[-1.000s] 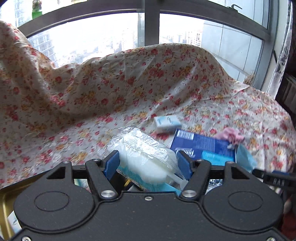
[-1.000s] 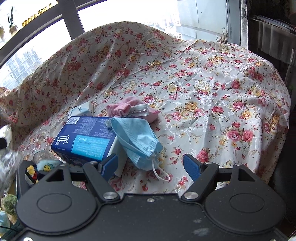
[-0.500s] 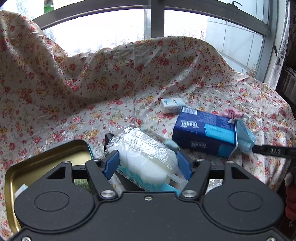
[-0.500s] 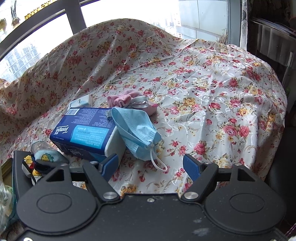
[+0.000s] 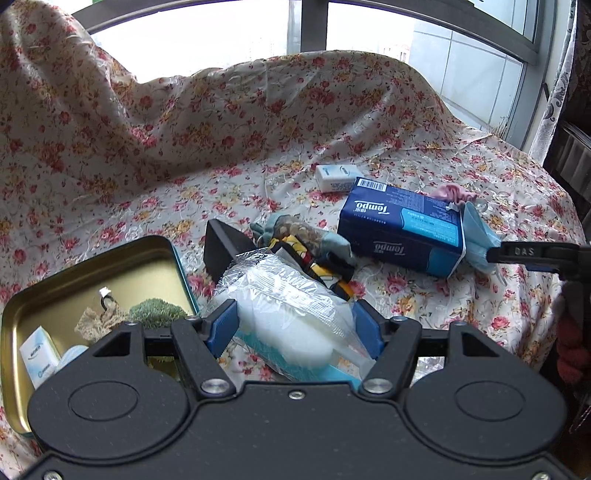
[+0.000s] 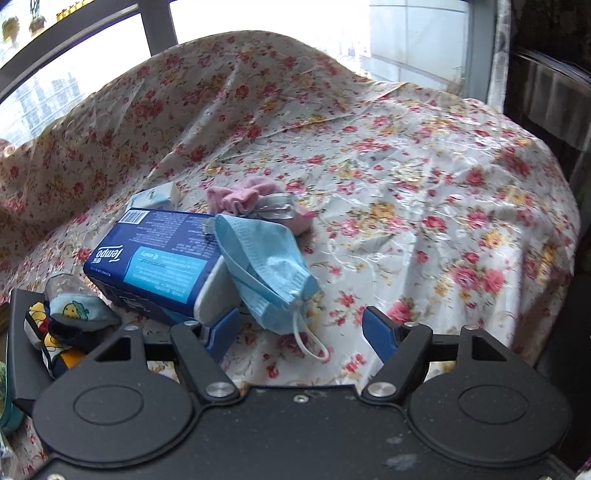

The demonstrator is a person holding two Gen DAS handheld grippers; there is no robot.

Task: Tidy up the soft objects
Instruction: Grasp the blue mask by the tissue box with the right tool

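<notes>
A floral cloth drapes a table and a hump behind it, under a wide window with dark frames.

Left gripper: blue pads clenched on a clear plastic pack of white soft pads, held above the cloth. Just left of it lies an open gold tin with a teal rim; inside sit a small white box, a bit of lace, a green fuzzy piece.

Beyond the held pack: a black holder with a bundle of patterned socks lying across it. Right of that, a blue Tempo tissue pack lies flat on the cloth. A small white tissue packet sits just behind it.

Right gripper: jaws closing, pads not pressing anything. A light blue face mask leans on the end of the tissue pack, its white ear loop trailing into the gap between the pads. A pink sock bundle with a silver ribbon lies just behind the mask, touching it.

The right gripper's finger shows at the right edge of the left view, beside the mask.
</notes>
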